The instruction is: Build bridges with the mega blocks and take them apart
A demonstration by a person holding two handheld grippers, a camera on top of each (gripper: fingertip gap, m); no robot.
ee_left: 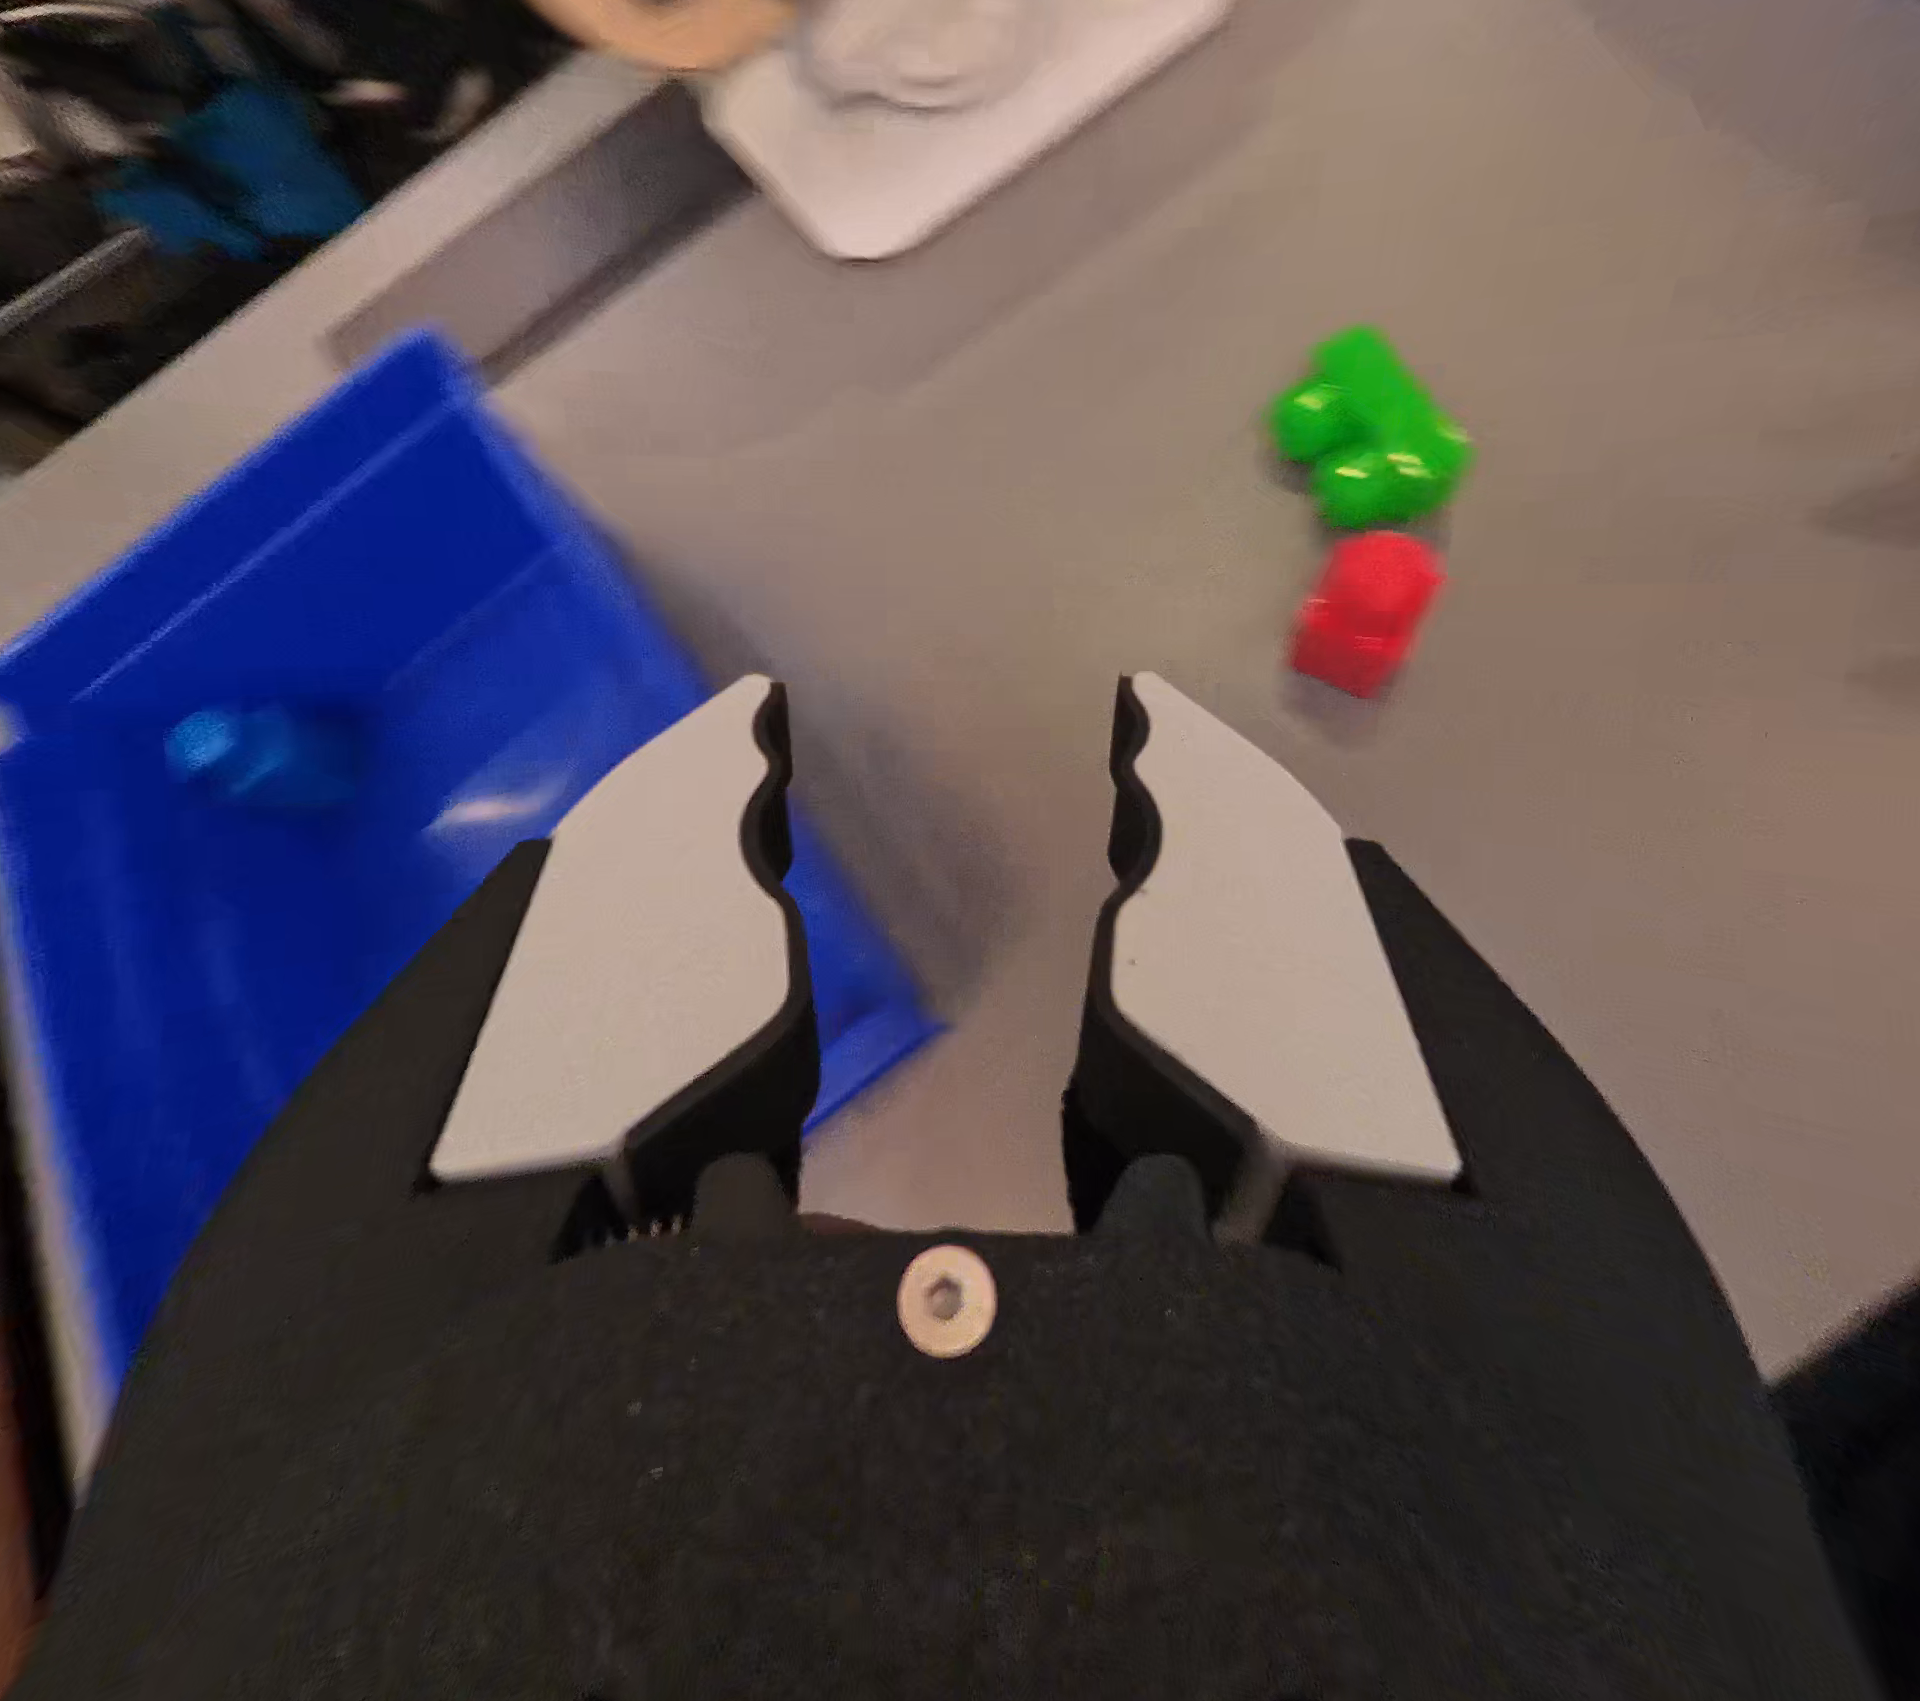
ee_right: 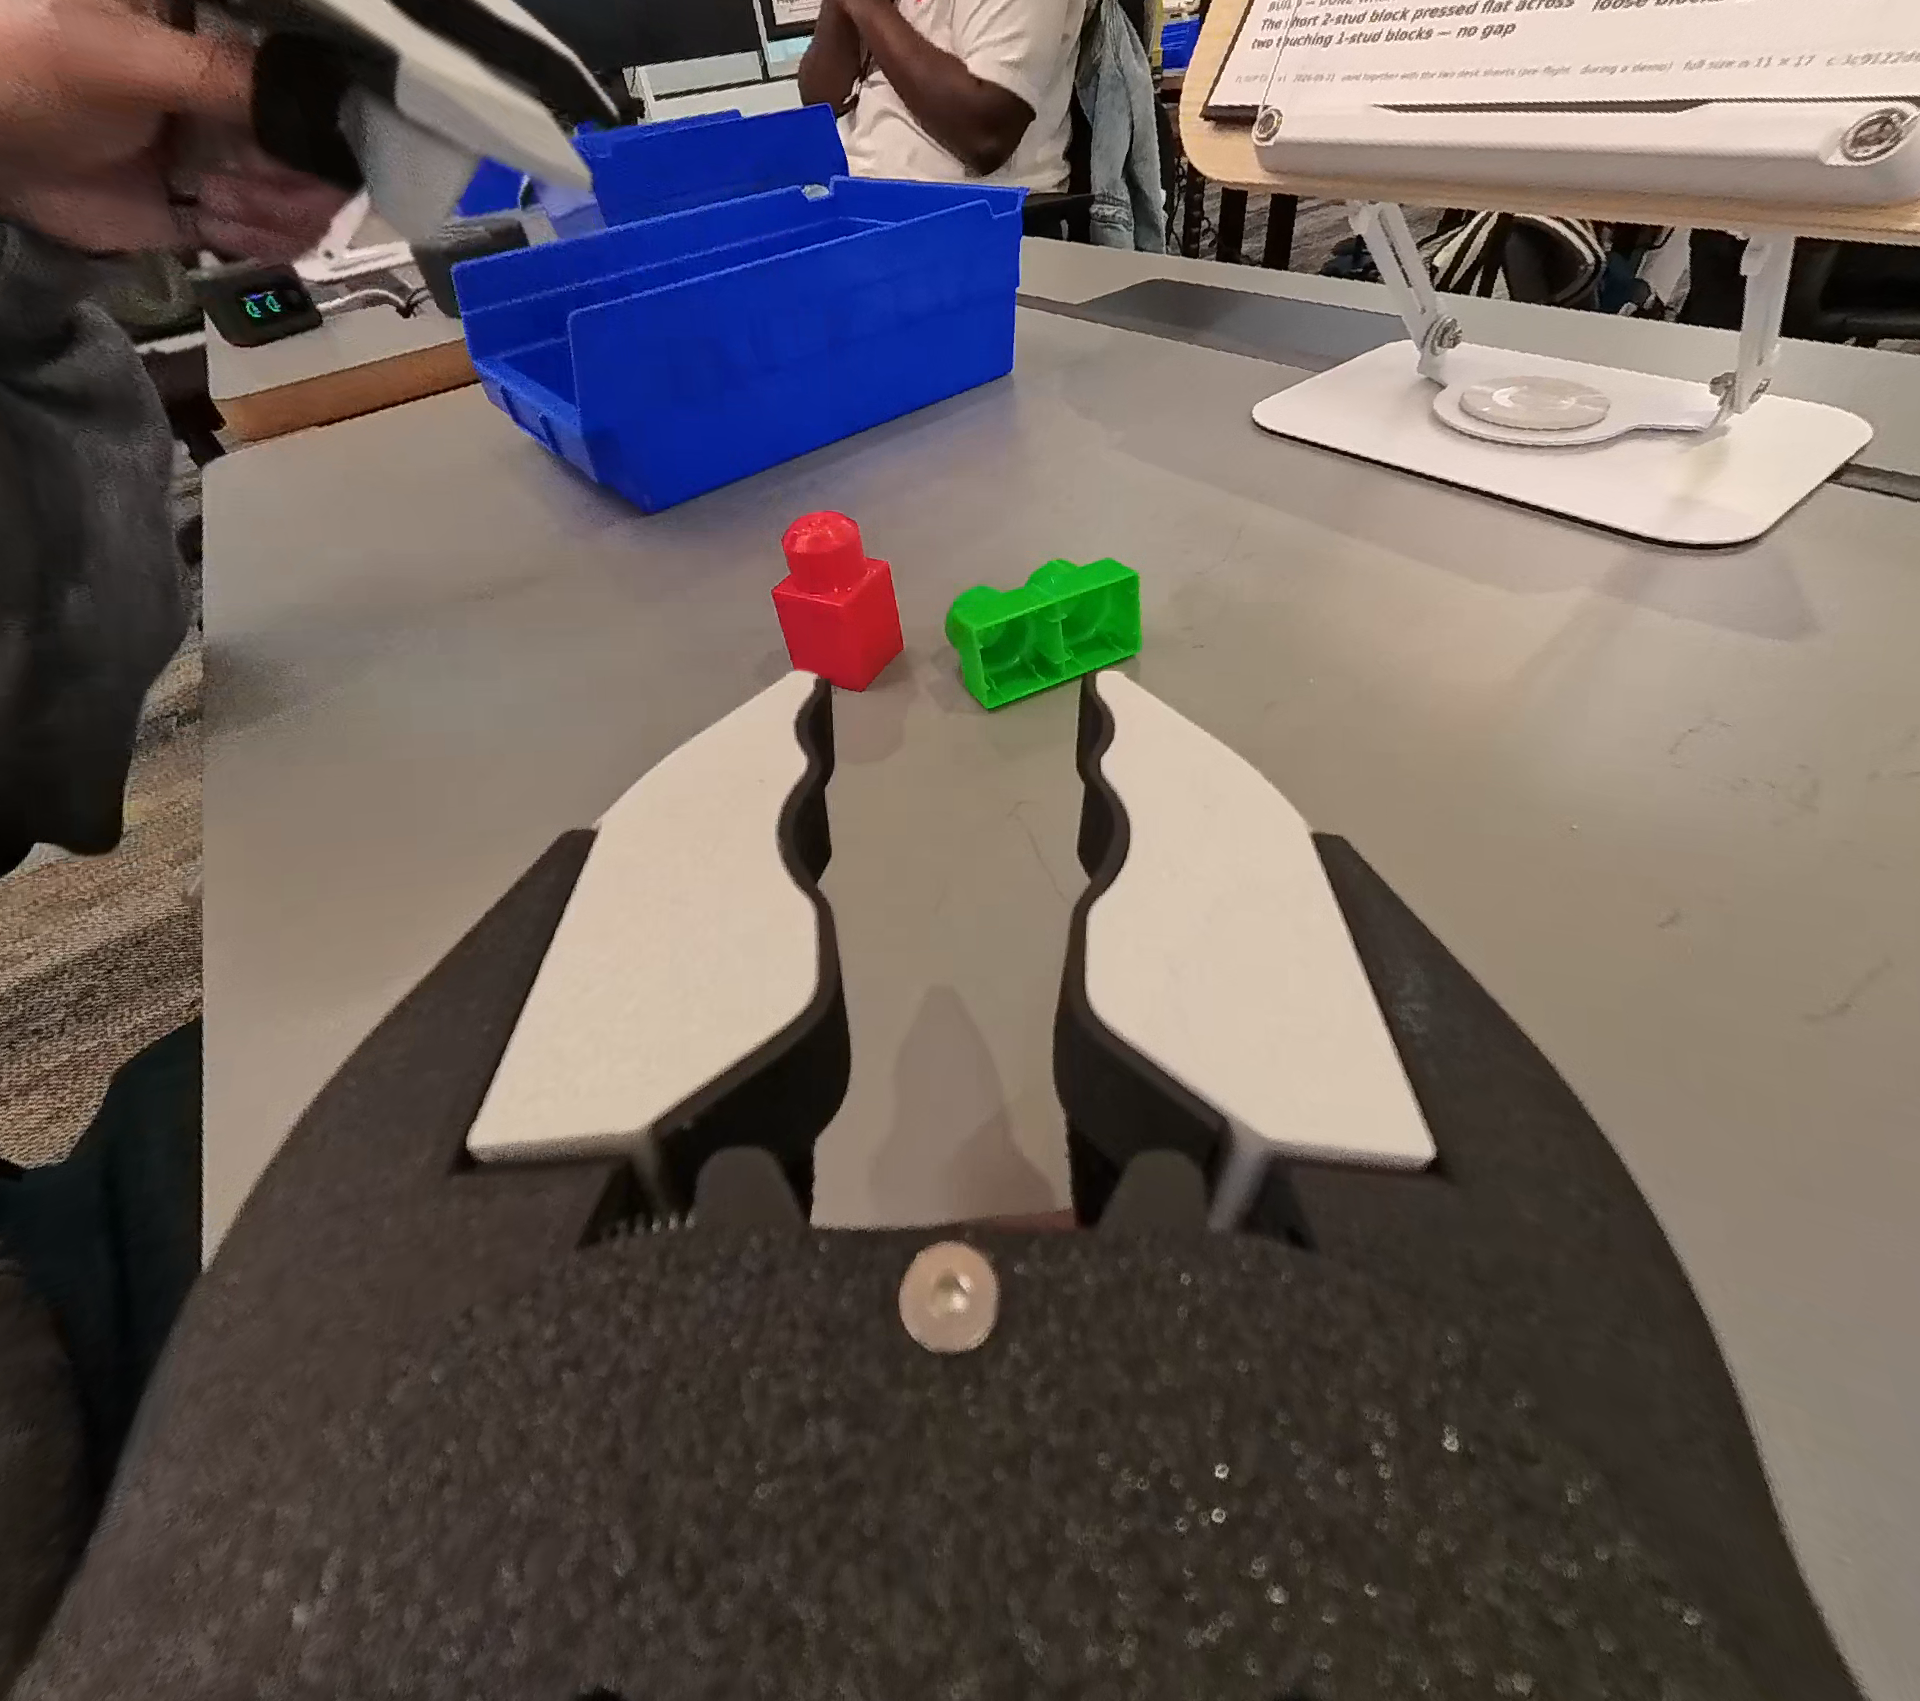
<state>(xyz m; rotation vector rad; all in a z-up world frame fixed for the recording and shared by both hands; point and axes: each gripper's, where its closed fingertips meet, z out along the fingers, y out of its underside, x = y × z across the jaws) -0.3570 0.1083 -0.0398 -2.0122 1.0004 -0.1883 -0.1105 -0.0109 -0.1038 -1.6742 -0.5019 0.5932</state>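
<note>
Red and green plastic are the only loose pieces on the grey tabletop (ee_right: 1455,820): a small red one-stud block (ee_right: 837,602) standing upright with its stud on top, and just beside it, apart by a narrow gap, a green two-stud block (ee_right: 1049,631) tipped on its side with its hollow underside facing the right wrist camera. A blurred blue block (ee_left: 255,752) appears to lie inside the blue plastic bin (ee_right: 727,342) at the far left of the table. The main risk, as I judge it, is the light red block: a finger brushing it on approach would topple or skid it, and the green block, lying on its side, could roll or twist out of a pinch taken across its open cavity. The left wrist view is smeared, so that gripper seems to be in quick motion, and a swing near the bin wall could clip it. The right gripper (ee_right: 954,695) sits low over the table, level and aimed between the two blocks, its jaws parted to a moderate gap and holding nothing. The left gripper (ee_left: 948,695) is raised above the bin's near corner, angled downward, jaws likewise parted and empty; in the right wrist view it shows at upper left, gripped by a hand (ee_right: 114,113).
</note>
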